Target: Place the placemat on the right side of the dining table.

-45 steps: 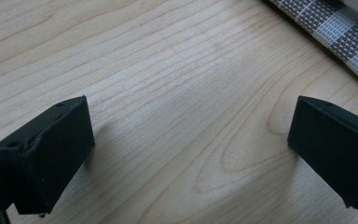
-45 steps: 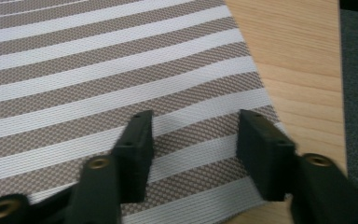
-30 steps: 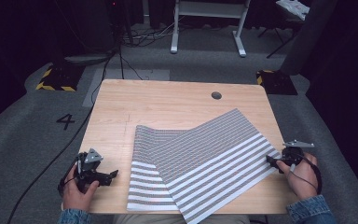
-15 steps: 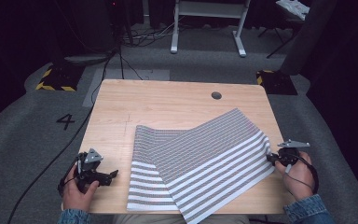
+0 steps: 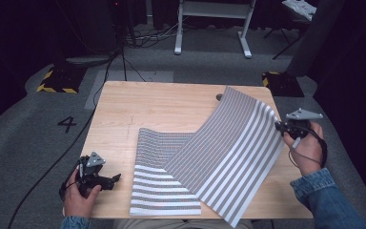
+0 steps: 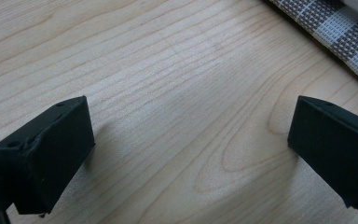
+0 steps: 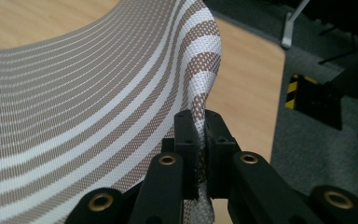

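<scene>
right gripper (image 5: pixel 280 127): clamped on the edge of the striped mat (image 5: pixel 228 157); the jaws have just been closing, and the weave is pinched flat between them. Close-up from the right gripper view (image 7: pixel 200 140) shows the mat edge running down between the two black pads.
right hand (image 5: pixel 307 148): at the right edge of the table (image 5: pixel 162 102), held above the surface, denim sleeve (image 5: pixel 324 200) coming in from the bottom right.
striped mat: brown and white woven stripes. Its right side is up off the table and curves from the gripper down to the tabletop. The far corner sits near the small dark hole (image 5: pixel 218 97) in the tabletop.
second mat (image 5: pixel 164 183): same weave, lying flat on the near middle of the table, partly under the lifted one. Its near edge lies along the table's front edge.
left gripper (image 5: pixel 109 179): jaws wide apart, nothing between them. In the left gripper view (image 6: pixel 191 154) only bare wood shows between the pads.
left hand (image 5: pixel 78 193): at the near left corner of the table, well apart from both mats. A mat corner (image 6: pixel 335 32) is in the top right of the left gripper view, not touching the jaws.
table: light wood, on grey carpet (image 5: pixel 38 143) with a painted number 4 (image 5: pixel 66 124) to the left.
</scene>
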Tool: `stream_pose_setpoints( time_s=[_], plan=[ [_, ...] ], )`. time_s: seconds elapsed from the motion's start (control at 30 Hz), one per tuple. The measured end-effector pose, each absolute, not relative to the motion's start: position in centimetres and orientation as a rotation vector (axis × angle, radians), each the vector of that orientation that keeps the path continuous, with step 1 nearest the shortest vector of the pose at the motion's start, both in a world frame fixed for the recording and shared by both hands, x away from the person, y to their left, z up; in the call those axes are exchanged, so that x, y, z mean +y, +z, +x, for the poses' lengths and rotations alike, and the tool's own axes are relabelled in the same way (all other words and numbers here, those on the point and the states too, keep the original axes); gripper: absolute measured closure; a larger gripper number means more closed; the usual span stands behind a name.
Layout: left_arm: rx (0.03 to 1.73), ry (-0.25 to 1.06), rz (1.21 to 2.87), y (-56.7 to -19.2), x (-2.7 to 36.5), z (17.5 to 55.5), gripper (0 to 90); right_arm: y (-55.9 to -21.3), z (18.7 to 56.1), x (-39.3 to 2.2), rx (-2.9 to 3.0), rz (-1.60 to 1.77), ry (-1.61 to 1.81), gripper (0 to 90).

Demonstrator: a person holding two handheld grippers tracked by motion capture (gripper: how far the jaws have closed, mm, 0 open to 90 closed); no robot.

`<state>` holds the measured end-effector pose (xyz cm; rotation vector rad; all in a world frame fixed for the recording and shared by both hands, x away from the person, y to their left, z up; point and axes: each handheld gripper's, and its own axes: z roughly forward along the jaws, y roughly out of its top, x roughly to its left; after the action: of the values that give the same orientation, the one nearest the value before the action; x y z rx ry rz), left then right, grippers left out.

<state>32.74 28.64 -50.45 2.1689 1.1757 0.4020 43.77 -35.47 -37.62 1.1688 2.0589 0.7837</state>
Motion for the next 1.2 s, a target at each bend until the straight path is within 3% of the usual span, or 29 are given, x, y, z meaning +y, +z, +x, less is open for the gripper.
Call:
stream_pose_setpoints(
  time_s=[0.23,0.27,0.33,0.37,0.47,0.9,1.2],
  plan=[
    [1.175,0.401,2.17,-50.4,28.6,32.7,0.4,-36.6,48.7,-35.0,2.063,1.079,0.744,83.0],
    [1.176,0.402,2.169,-50.4,28.6,32.7,0.4,-36.8,49.3,-35.1,2.068,1.054,0.741,77.3],
    [1.175,0.4,2.171,-50.4,28.7,32.8,0.4,-37.2,50.5,-35.5,2.013,1.021,0.747,54.0],
    [1.175,0.4,2.171,-50.4,28.7,32.8,0.4,-37.4,50.8,-35.8,1.968,1.034,0.784,46.5],
    [1.167,0.399,2.175,-50.4,28.7,32.8,0.4,-37.8,50.2,-36.1,1.93,1.083,0.869,41.2],
    [1.179,0.407,2.165,-50.4,28.6,33.1,0.4,-38.9,38.2,-32.9,2.133,1.12,1.041,38.9],
    [1.18,0.408,2.165,-50.5,28.6,33.1,0.4,-42.1,29.9,-30.3,2.354,1.094,1.023,36.4]
  ],
)
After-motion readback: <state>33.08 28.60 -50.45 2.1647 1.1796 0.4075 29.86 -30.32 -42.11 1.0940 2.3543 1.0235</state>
